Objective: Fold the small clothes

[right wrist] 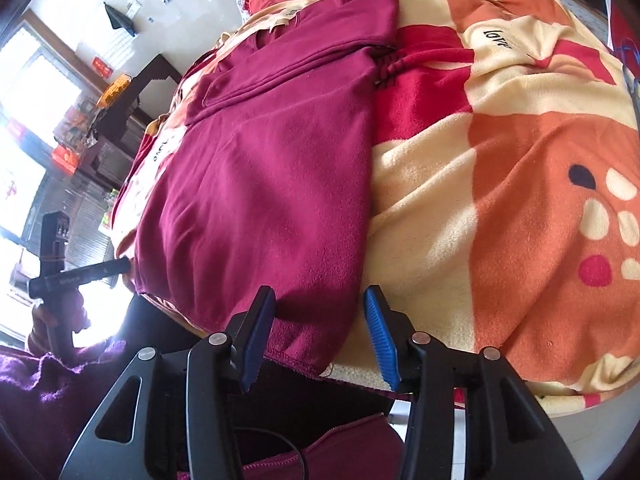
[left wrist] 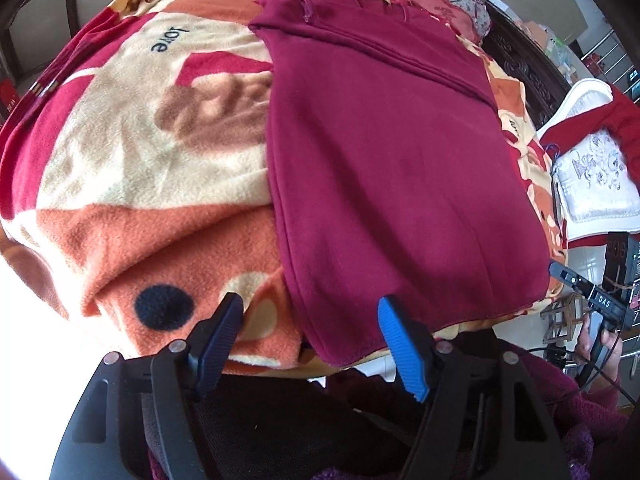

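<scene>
— Now, where is the garment found at this moment?

— The maroon sweatshirt (left wrist: 400,168) is laid flat on the orange and cream fleece blanket (left wrist: 132,184), with its hem at the near edge and its collar at the far side. A sleeve is seen folded across the far part of the body, so the narrowing folds are judged to be done already.

— And in what state are the two claws?

— The left gripper (left wrist: 310,310) is held released, its jaws apart, just before the near left corner of the hem. The right gripper (right wrist: 320,300) is released too, with the near right corner of the sweatshirt (right wrist: 256,184) lying between its spread jaws. Nothing is grasped by either one.

— Which step is in hand, then?

— It is judged that the hem is being approached, so that the lower half can be folded up toward the collar.

— What is asked by the next move?

— Both corners should be pinched through all the layers at once, not only the top one. Then the hem should be lifted evenly and carried far, so that the blanket (right wrist: 500,184) is not dragged with it.
</scene>
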`<state>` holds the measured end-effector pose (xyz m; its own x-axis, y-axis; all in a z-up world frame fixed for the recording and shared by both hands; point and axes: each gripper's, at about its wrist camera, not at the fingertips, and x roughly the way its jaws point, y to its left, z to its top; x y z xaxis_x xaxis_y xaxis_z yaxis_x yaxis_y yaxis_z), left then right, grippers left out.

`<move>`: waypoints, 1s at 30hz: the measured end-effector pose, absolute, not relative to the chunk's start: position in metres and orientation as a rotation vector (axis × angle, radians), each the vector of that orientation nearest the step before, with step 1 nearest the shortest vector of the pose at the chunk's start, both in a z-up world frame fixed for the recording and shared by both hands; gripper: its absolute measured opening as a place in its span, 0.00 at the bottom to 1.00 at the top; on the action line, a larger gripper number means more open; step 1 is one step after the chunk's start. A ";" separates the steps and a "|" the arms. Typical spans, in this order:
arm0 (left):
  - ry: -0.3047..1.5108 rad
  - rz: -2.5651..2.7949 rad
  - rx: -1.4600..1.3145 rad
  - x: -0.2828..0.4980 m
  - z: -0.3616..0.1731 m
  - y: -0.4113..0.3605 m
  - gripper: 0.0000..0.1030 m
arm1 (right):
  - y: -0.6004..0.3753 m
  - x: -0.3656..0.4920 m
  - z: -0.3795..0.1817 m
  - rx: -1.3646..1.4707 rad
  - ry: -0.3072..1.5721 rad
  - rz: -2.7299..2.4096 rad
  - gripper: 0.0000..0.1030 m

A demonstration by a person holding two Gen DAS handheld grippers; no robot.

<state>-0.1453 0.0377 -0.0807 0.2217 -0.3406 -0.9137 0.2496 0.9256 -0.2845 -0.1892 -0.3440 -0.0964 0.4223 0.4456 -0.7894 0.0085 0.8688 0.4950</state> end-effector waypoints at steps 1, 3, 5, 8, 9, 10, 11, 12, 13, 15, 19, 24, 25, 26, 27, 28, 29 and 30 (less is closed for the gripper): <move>1.279 -0.411 -0.093 -0.143 -0.082 0.037 0.71 | -0.345 -0.189 -0.097 0.470 1.110 0.286 0.28; 1.285 -0.407 -0.111 -0.138 -0.086 0.034 0.63 | -0.344 -0.187 -0.099 0.473 1.115 0.283 0.29; 1.276 -0.420 -0.109 -0.135 -0.085 0.032 0.57 | -0.342 -0.186 -0.099 0.466 1.115 0.285 0.30; 1.209 -0.391 -0.108 -0.127 -0.077 0.035 0.58 | -0.342 -0.185 -0.097 0.457 1.110 0.294 0.31; 1.214 -0.377 -0.110 -0.122 -0.079 0.035 0.59 | -0.342 -0.185 -0.098 0.465 1.111 0.293 0.31; 1.238 -0.376 -0.112 -0.118 -0.083 0.034 0.59 | -0.343 -0.184 -0.099 0.474 1.111 0.290 0.31; 1.264 -0.381 -0.119 -0.115 -0.087 0.033 0.59 | -0.344 -0.184 -0.100 0.482 1.110 0.288 0.31; 1.268 -0.383 -0.122 -0.115 -0.090 0.032 0.59 | -0.345 -0.183 -0.100 0.492 1.108 0.287 0.31; 1.262 -0.386 -0.118 -0.117 -0.089 0.030 0.59 | -0.346 -0.183 -0.099 0.498 1.106 0.287 0.31; 1.268 -0.453 -0.140 -0.122 -0.087 0.026 0.59 | -0.346 -0.184 -0.098 0.502 1.100 0.293 0.31; 1.271 -0.529 -0.098 -0.129 -0.088 0.011 0.59 | -0.346 -0.183 -0.099 0.509 1.098 0.307 0.31; 1.296 -0.500 -0.214 -0.116 -0.095 0.027 0.60 | -0.344 -0.182 -0.099 0.500 1.094 0.316 0.31; 1.298 -0.499 -0.244 -0.114 -0.096 0.030 0.60 | -0.343 -0.182 -0.098 0.491 1.091 0.325 0.31; 1.303 -0.499 -0.243 -0.115 -0.098 0.030 0.60 | -0.342 -0.182 -0.098 0.484 1.088 0.332 0.31; 1.310 -0.500 -0.224 -0.116 -0.100 0.028 0.60 | -0.341 -0.180 -0.100 0.484 1.083 0.341 0.31; 1.316 -0.504 -0.199 -0.118 -0.101 0.026 0.60 | -0.341 -0.179 -0.101 0.490 1.078 0.347 0.31; 1.323 -0.510 -0.177 -0.121 -0.102 0.022 0.60 | -0.339 -0.178 -0.102 0.491 1.076 0.352 0.29; 1.327 -0.518 -0.161 -0.123 -0.101 0.020 0.60 | -0.337 -0.177 -0.101 0.480 1.078 0.360 0.17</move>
